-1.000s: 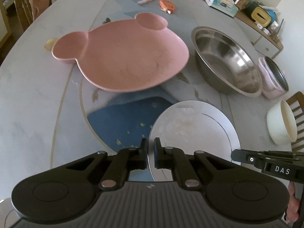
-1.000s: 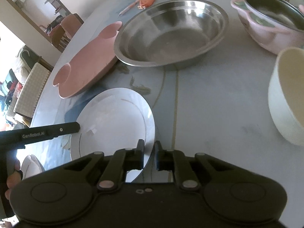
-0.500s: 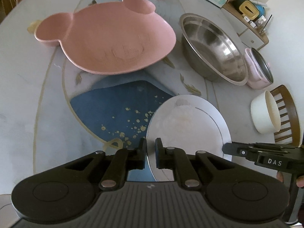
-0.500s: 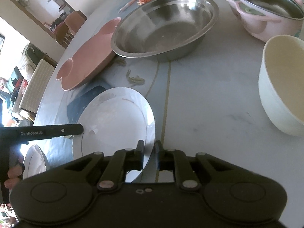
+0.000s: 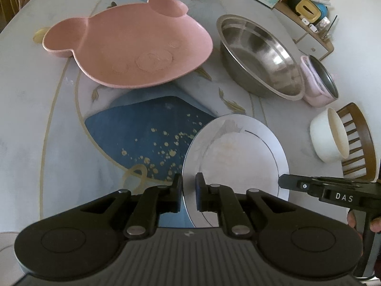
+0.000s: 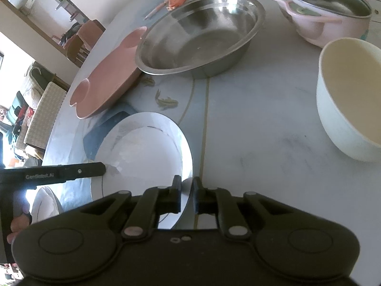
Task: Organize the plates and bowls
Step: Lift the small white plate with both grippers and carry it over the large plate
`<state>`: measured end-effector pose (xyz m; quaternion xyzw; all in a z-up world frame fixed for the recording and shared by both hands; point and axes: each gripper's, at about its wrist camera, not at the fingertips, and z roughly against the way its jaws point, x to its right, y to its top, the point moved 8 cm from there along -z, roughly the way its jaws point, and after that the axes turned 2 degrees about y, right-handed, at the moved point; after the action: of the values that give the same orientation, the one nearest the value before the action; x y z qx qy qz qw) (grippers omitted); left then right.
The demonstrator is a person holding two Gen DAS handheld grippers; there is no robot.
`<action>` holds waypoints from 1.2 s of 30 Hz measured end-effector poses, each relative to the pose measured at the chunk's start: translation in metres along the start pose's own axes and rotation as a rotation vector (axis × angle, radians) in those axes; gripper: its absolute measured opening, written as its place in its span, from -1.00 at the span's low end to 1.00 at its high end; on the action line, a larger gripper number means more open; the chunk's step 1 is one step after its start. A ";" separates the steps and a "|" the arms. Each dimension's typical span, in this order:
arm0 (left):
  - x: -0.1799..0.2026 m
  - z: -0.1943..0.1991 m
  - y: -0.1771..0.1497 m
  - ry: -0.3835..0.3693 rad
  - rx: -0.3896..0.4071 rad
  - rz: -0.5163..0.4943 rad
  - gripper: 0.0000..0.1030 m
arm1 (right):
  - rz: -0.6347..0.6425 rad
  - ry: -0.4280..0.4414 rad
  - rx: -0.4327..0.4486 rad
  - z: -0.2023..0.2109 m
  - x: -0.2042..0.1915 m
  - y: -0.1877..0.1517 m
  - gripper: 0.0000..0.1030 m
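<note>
Two grippers share one load: the left gripper (image 5: pixel 188 191) is clamped on the near-left rim of the white plate (image 5: pixel 234 157), and the right gripper (image 6: pixel 186 194) pinches the same plate on its opposite edge, its jaws having just been closing with the rim between them. In the right wrist view the plate's far edge hides part of the blue patch and its near edge stands clear of the surface, so the plate seems lifted off the table (image 5: pixel 28 109) rather than resting on it — though how high cannot be told.

Beyond the plate lies the table's blue inlay (image 5: pixel 147 131), and past that the pink bear-shaped plate (image 5: pixel 133 47) sits flat. To its right is the steel basin (image 5: pixel 259 54), then the pink-sided pot (image 5: pixel 319 81) just beside it, and the cream bowl (image 5: pixel 331 135) nearer the table edge. A second white plate (image 6: pixel 45 205) shows low in the right wrist view, under the left gripper's handle.

My reading is that the carrying step is in hand: the white plate is being brought to a stack. The next move calls for both hands travelling together at a level tilt, since a thin rim held by two narrow pinches could slip, then lowering it centred onto another plate — probably the pink one — before either grip lets go.
</note>
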<state>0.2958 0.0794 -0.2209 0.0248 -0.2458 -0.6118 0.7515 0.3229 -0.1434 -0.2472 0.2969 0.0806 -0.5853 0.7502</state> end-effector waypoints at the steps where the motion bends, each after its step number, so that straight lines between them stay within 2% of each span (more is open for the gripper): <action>1: 0.000 0.002 -0.002 -0.003 0.001 0.001 -0.82 | -0.001 0.001 0.001 0.002 -0.001 -0.002 -0.82; 9: 0.000 0.025 -0.023 -0.029 0.022 0.030 -0.83 | -0.001 0.005 -0.003 0.018 -0.011 -0.016 -0.83; 20: -0.008 0.074 -0.046 -0.029 0.058 0.051 -0.82 | 0.016 0.032 -0.008 0.043 -0.050 -0.032 -0.85; 28: -0.037 0.106 -0.064 -0.005 0.087 0.096 -0.82 | 0.047 0.064 -0.030 0.041 -0.089 -0.046 -0.85; 36: -0.080 0.132 -0.090 0.017 0.105 0.158 -0.82 | 0.095 0.095 -0.072 0.022 -0.133 -0.062 -0.86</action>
<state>0.1513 0.1663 -0.1629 0.0500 -0.2722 -0.5367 0.7971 0.2207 -0.0537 -0.1893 0.3007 0.1228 -0.5309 0.7827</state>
